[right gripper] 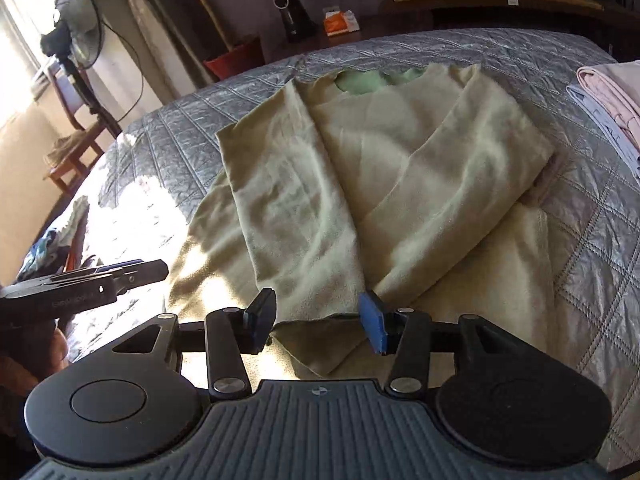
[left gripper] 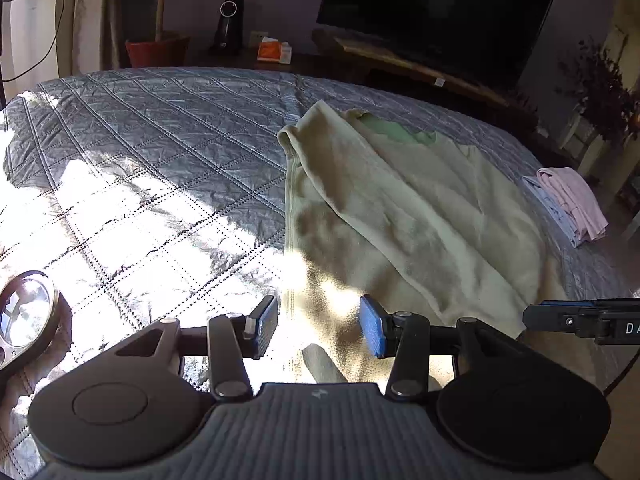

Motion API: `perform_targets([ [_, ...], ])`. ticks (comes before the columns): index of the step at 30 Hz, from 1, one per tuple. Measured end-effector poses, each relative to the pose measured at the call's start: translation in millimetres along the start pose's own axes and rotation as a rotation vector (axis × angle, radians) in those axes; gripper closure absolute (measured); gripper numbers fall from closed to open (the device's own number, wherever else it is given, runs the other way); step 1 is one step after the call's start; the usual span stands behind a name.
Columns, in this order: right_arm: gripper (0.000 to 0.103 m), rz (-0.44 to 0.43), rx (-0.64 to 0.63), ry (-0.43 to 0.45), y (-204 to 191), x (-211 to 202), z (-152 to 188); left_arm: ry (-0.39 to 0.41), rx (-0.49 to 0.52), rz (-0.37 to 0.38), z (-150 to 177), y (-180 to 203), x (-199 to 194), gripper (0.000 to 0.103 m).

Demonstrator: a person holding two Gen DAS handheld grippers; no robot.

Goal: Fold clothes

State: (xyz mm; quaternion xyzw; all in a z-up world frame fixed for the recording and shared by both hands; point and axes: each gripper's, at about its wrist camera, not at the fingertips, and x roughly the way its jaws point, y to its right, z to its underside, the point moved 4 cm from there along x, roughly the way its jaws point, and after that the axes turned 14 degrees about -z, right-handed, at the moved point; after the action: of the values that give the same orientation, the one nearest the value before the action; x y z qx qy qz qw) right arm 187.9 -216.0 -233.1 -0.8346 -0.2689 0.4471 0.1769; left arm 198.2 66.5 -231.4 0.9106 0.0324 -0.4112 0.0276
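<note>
Two grippers we hold low over the near hem, likely lining up the next fold. Left gripper (left gripper: 319, 326) gapes wide over the sunlit edge, gripping nothing. Pale yellow fleece garment (right gripper: 360, 184) lies mid-bed on the quilted grey bedspread (left gripper: 160, 152), soft and napped, both sides lapped inward, mint lining showing at the neck. Right gripper (right gripper: 318, 320) also spread, straddling a loose corner, not pinching it. Folded pink and blue stack (left gripper: 568, 204) sits far right, presumably finished.

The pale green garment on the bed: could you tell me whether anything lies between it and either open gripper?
Nothing visible does. The left gripper and right gripper both hover open just above the garment's near edge, fabric directly beneath them.
</note>
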Motion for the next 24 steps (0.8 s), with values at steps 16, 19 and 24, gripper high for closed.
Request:
perform_targets([
  [16,0.099,-0.129,0.038,0.142,-3,-3,-16,-0.021,0.004,0.0,1,4,6,0.061],
  [19,0.097,-0.124,-0.033,0.142,-11,-21,-29,-0.026,0.013,0.003,2,5,6,0.061],
  [24,0.091,-0.018,-0.099,0.02,-3,-18,-20,-0.033,0.018,0.006,2,7,8,0.061],
])
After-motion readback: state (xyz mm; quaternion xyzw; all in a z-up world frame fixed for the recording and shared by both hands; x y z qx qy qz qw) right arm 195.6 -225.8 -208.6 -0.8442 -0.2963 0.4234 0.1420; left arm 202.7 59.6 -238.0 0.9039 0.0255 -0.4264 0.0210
